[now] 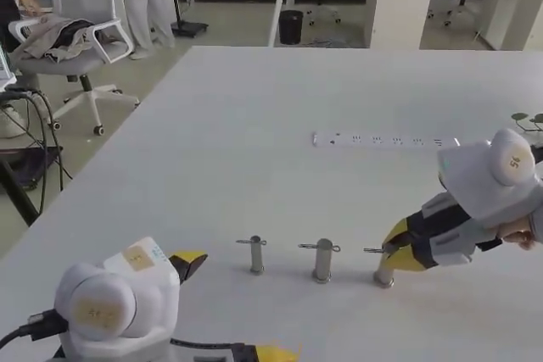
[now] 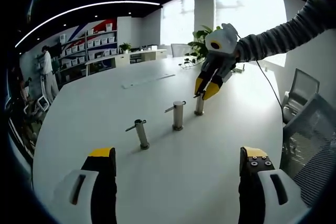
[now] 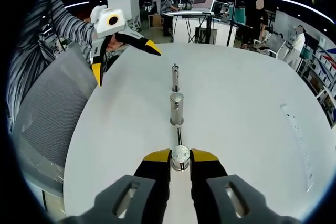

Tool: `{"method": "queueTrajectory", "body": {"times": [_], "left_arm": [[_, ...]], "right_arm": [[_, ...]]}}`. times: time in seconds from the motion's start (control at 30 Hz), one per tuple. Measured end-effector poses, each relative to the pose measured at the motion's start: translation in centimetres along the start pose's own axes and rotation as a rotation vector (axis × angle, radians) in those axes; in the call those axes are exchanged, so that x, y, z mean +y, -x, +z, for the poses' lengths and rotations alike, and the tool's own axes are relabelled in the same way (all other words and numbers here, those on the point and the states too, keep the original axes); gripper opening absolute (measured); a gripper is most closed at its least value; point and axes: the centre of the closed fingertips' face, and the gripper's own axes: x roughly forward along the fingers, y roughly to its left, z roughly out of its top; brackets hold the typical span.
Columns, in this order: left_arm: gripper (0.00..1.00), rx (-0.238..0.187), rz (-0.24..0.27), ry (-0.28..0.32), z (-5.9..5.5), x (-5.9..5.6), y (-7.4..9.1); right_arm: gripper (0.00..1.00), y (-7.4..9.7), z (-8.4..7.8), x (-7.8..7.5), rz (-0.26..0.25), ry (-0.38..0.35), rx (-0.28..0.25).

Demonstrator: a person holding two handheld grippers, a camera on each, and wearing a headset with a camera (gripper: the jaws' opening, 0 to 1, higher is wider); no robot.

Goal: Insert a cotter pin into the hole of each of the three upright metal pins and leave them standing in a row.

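If the right gripper (image 1: 389, 252), pinched about the top of the rightmost short upright steel pin (image 1: 384, 278), were drawn away askew, that pin could be toppled or its thin wire cotter pin (image 1: 373, 250) dragged out. The cotter's stem is seen poking leftward. The pin is stood at the white table's (image 1: 339, 99) near edge. The left gripper (image 2: 178, 153) is held spread.

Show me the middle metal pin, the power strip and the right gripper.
middle metal pin (image 1: 322, 262), head view, on its shaft.
power strip (image 1: 382, 140), head view, on its top face.
right gripper (image 3: 180, 157), right gripper view, midway between its fingertips.
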Motion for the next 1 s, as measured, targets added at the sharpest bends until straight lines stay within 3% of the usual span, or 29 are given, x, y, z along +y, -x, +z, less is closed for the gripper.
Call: {"method": "queueTrajectory", "body": {"times": [0.27, 0.5, 0.7, 0.8, 0.9, 1.0], "left_arm": [[0.98, 0.003, -0.002, -0.006, 0.2, -0.1, 0.0], [0.98, 0.007, 0.000, -0.008, 0.3, 0.0, -0.1], [0.98, 0.009, 0.004, 0.020, 0.3, 0.4, -0.1], [0.97, -0.008, 0.020, 0.054, 0.7, 0.9, -0.1], [0.96, 0.006, 0.039, 0.054, 0.8, 1.3, 0.0], [0.95, -0.025, 0.042, 0.092, 1.7, 1.4, 0.1]], "right_arm": [[0.09, 0.0, 0.0, 0.1, 0.002, -0.020, -0.007], [0.12, -0.1, -0.6, 0.0, -0.027, -0.017, 0.012], [0.27, 0.9, 0.2, -0.7, -0.100, -0.064, -0.038], [0.31, 1.8, 1.2, -0.4, -0.141, -0.123, -0.097], [0.38, 2.4, 1.7, 0.0, -0.166, -0.183, -0.105], [0.37, 2.9, 2.6, 0.6, -0.190, -0.185, -0.135]]}}
